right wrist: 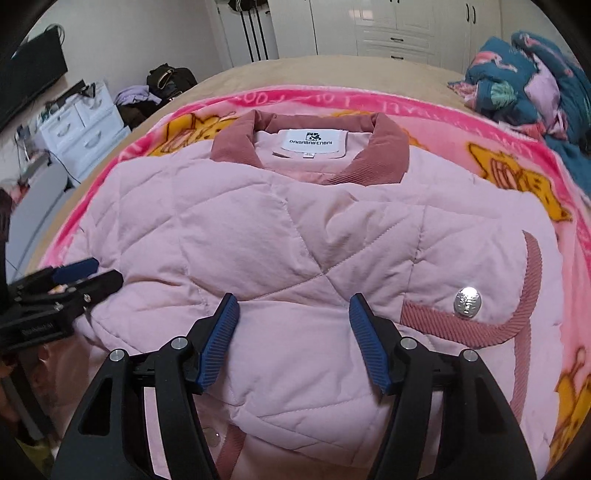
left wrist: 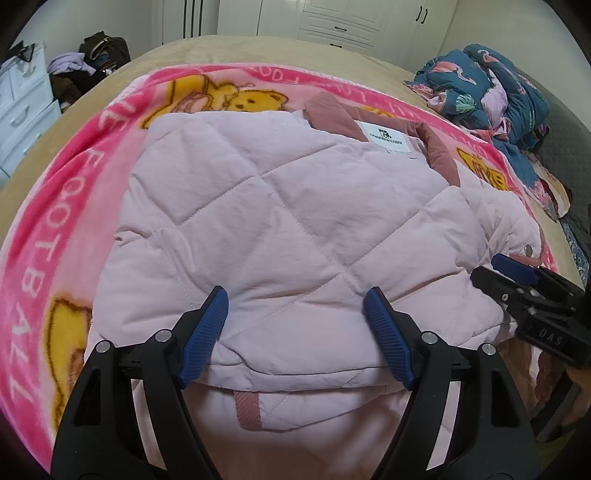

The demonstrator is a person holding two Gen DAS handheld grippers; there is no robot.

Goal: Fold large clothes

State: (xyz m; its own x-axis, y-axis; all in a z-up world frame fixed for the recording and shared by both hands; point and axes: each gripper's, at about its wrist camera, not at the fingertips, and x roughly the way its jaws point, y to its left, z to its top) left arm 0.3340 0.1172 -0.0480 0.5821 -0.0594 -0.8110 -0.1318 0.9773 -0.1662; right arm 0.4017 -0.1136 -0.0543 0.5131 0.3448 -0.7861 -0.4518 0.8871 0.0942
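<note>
A pale pink quilted jacket (left wrist: 288,221) lies folded on a pink cartoon blanket (left wrist: 55,229), its dusty-rose collar and white label (right wrist: 314,142) at the far side. My left gripper (left wrist: 295,306) is open, its blue pads over the jacket's near folded edge. My right gripper (right wrist: 293,308) is open over the same near edge, further right, beside a silver snap button (right wrist: 467,302) on a corduroy-trimmed flap. Each gripper also shows in the other's view: the right (left wrist: 517,269) at the jacket's right side, the left (right wrist: 74,273) at its left side.
The blanket (right wrist: 517,155) covers a beige bed (left wrist: 258,48). A bundled blue flamingo-print quilt (left wrist: 491,85) lies at the far right. White drawers (right wrist: 81,125) and a pile of dark bags and clothes (left wrist: 92,62) stand left of the bed. White wardrobes (right wrist: 388,29) line the back wall.
</note>
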